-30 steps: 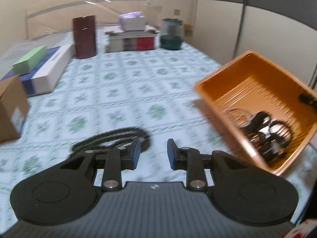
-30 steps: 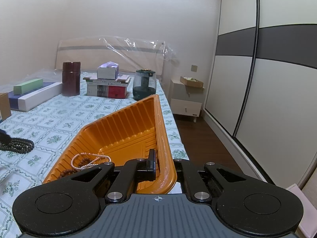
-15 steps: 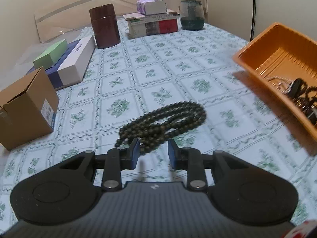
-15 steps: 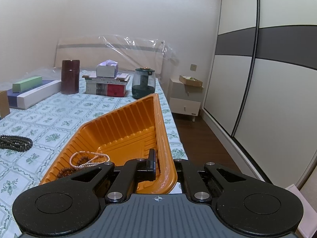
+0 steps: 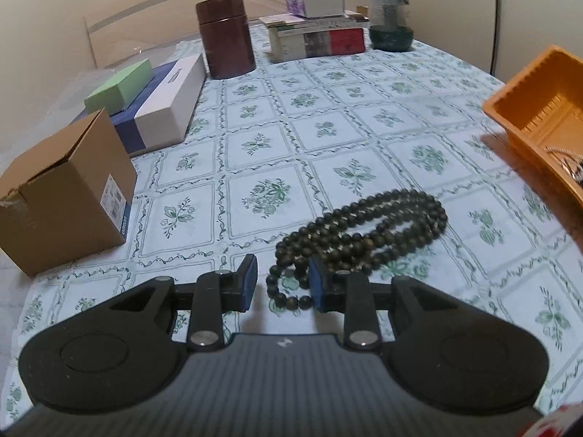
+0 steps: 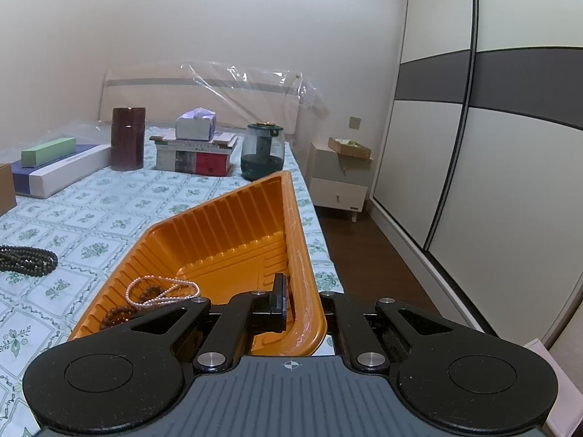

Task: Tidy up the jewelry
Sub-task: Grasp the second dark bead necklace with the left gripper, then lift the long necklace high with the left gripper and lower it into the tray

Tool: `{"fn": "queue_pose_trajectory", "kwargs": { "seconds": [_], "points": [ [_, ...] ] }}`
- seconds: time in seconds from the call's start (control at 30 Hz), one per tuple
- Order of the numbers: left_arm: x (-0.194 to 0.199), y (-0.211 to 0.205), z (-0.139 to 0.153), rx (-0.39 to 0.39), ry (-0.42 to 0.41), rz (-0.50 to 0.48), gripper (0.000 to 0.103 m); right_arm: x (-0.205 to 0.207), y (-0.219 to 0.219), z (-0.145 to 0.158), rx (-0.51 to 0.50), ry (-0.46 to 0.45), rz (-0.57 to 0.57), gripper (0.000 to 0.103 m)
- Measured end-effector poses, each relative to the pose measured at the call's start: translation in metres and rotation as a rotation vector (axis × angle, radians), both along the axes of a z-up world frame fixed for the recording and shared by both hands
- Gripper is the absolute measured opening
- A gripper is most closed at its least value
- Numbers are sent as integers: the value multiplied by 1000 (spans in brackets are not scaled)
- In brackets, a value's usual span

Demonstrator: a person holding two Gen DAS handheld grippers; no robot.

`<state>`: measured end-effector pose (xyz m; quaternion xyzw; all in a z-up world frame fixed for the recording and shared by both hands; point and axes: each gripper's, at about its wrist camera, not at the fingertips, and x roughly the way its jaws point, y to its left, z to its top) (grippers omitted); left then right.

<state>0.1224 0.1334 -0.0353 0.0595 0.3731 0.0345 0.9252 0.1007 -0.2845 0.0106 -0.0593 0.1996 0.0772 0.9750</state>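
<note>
A long dark bead necklace (image 5: 364, 225) lies coiled on the flowered bedsheet. My left gripper (image 5: 282, 286) is low over its near end. It is open, with the nearest loop of beads between the blue pads, and the left pad stands clear of the beads. The same dark bead necklace (image 6: 25, 258) shows at the left edge of the right wrist view. My right gripper (image 6: 301, 303) is shut on the near rim of the orange tray (image 6: 226, 225). The tray holds a pink pearl strand (image 6: 160, 291) and brown beads (image 6: 116, 315). The orange tray (image 5: 528, 109) sits at the right edge of the left wrist view.
On the left stand a cardboard box (image 5: 65, 189), a long white and blue box (image 5: 167, 109) and a green box (image 5: 118, 87). A dark red canister (image 5: 226, 36), stacked books (image 5: 317, 38) and a glass teapot (image 5: 390, 18) line the back. A nightstand (image 6: 340, 178) and wardrobe (image 6: 473, 164) are right of the bed.
My left gripper swung left away from the tray and came down over the dark necklace, whose near loop now lies between its pads. The right gripper and tray have not moved.
</note>
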Motion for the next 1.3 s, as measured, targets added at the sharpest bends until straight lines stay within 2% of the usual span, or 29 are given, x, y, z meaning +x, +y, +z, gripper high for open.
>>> {"fn": "queue_pose_trajectory", "kwargs": {
  "seconds": [0.3,0.53,0.57,0.7,0.83,0.97,1.3],
  "points": [
    [6,10,-5,-23,26,40,26,2,0,-1,-6,4,-1,6],
    [5,10,-11,-21,64,25,24,3,0,-2,-7,4,0,6],
    [5,10,-11,-25,67,27,23,4,1,-2,-7,4,1,6],
    [8,5,-12,-42,79,7,6,3,1,-2,-8,5,3,6],
    [6,0,-8,-28,79,-4,6,3,1,-2,-7,3,3,6],
    [1,-3,9,-46,38,-24,6,2,2,-3,-5,2,4,6],
    [1,-22,83,-31,-104,-118,6,1,2,-1,0,-2,8,6]
  ]
}}
